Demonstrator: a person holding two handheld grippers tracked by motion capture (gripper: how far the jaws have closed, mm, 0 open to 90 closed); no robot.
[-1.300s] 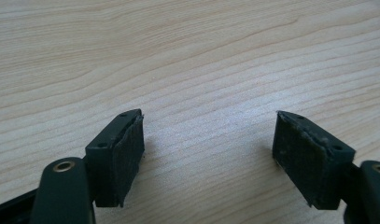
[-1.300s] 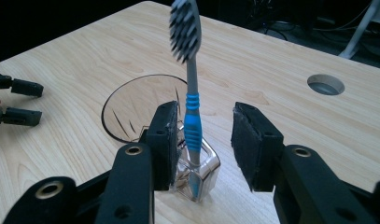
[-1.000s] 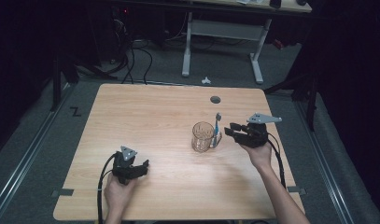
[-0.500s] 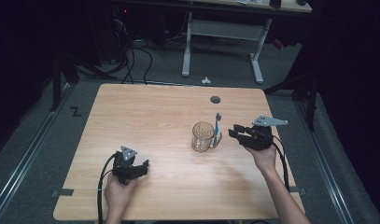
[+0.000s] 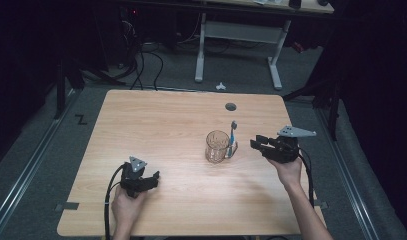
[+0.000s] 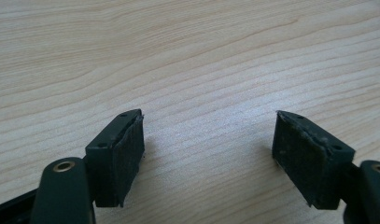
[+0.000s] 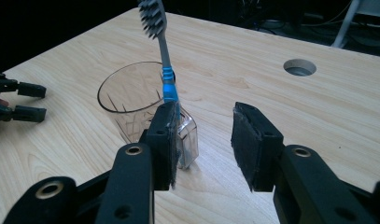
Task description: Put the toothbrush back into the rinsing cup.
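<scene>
Right claw [image 5: 254, 144] sat just right of the glass mug [image 5: 217, 146], jaws spread, nothing pinched between them. I saw the toothbrush [image 5: 233, 136] leaning upright against the mug's handle side, bristle head up, blue band mid-handle; in the right gripper view it stood just ahead of one pad. Left claw [image 5: 153, 178] rested on the counter [image 5: 161, 120] well left of the mug and nearer me, jaws spread wide over bare wood.
</scene>
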